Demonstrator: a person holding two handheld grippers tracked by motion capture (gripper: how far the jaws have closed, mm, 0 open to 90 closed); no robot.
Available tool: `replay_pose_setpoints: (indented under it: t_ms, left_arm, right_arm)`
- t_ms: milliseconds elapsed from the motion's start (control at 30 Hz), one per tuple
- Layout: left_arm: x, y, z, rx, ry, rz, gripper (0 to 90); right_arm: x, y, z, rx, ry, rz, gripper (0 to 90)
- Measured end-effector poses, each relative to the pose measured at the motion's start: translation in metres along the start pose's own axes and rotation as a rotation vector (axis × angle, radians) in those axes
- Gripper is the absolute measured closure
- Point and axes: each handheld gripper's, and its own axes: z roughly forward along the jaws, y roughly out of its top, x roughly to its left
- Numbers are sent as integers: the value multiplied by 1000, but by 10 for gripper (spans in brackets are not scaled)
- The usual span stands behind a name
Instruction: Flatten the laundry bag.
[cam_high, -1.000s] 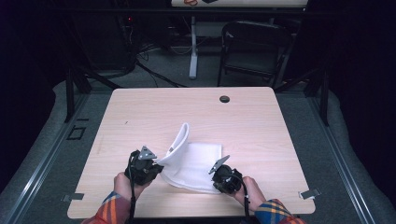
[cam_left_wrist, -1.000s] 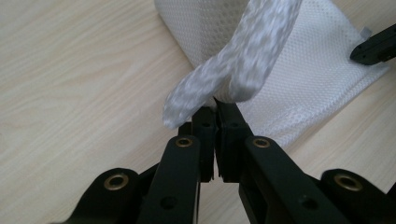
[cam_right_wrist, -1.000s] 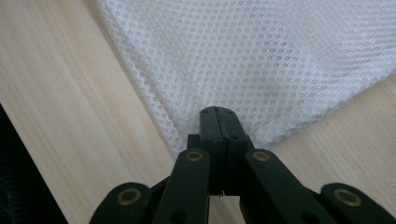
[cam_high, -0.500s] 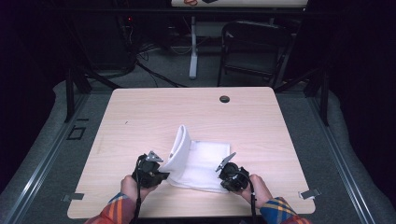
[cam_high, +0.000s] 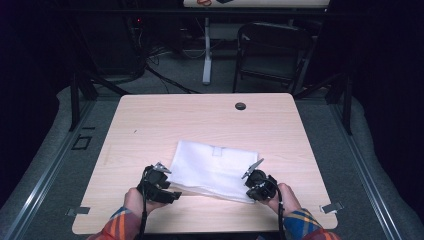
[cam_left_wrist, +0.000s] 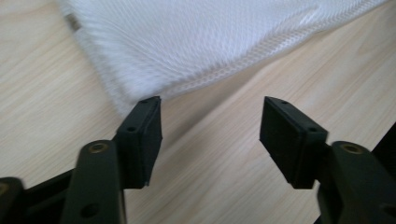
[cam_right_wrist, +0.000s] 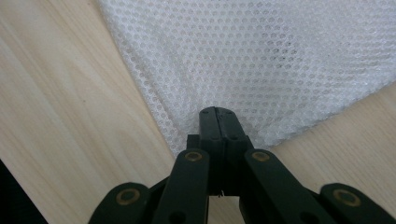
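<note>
A white mesh cloth (cam_high: 212, 170) lies spread flat on the wooden table (cam_high: 150, 125), with a small tab at its far edge. My left gripper (cam_high: 167, 187) sits at the cloth's near left corner; its jaws have just been opening, and in the left gripper view (cam_left_wrist: 210, 135) they stand apart over bare wood, the cloth (cam_left_wrist: 196, 42) just beyond them and not pinched. My right gripper (cam_high: 252, 185) is at the near right corner. Seen from the right gripper view (cam_right_wrist: 219, 116), its jaws are shut on the mesh cloth (cam_right_wrist: 261, 60) at its edge.
A dark round grommet (cam_high: 240, 106) sits near the table's far edge. A black chair (cam_high: 272, 50) and a white post (cam_high: 206, 45) stand on the floor behind the table. Bare wood surrounds the cloth on all sides.
The raised left part of the cloth has dropped and the cloth now lies flat. The left gripper has let go and its jaws stand open. The right gripper has moved slightly right, still pinching the cloth.
</note>
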Motion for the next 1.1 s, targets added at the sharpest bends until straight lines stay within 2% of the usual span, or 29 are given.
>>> replay_pose_setpoints:
  t_ms: [100,133,200,233,267,300,367,433,467,633,700,867,933,1100]
  left_arm:
    - [6,-2,-7,-24,36,-7,313]
    - [6,-2,-9,-38,47,-3,300]
    - [3,1,-13,-75,60,17,280]
    - [1,2,-13,-83,66,28,269]
    - [-1,4,-12,-91,72,55,262]
    - [-4,6,-11,-99,71,60,260]
    - [-7,11,-9,-106,50,97,253]
    - [-11,17,-4,-121,52,116,252]
    - [-13,20,-2,-119,33,135,251]
    - [-24,32,15,-95,9,199,251]
    - [-28,35,22,-84,-13,221,254]
    - [-36,47,42,-45,-43,282,284]
    - [-39,51,48,-36,-41,303,305]
    - [-46,59,61,-9,-70,364,385]
  right_arm:
    - [-5,-1,-2,4,-10,1,900]
    - [-7,-2,-3,10,-16,-2,900]
    - [-10,-3,-6,-12,-14,12,884]
    - [-10,-4,-8,-30,-3,22,833]
    - [-11,-4,-10,-38,2,22,799]
    - [-12,-4,-13,-41,12,18,756]
    - [-12,-3,-17,-64,24,36,644]
    - [-12,-3,-19,-74,15,43,555]
    - [-12,-3,-21,-68,14,38,518]
    - [-11,-2,-24,-84,20,56,346]
    - [-11,-2,-24,-80,15,58,287]
    - [-10,-1,-25,-84,16,71,222]
    - [-9,-1,-25,-85,22,70,214]
    - [-10,-2,-26,-88,21,74,215]
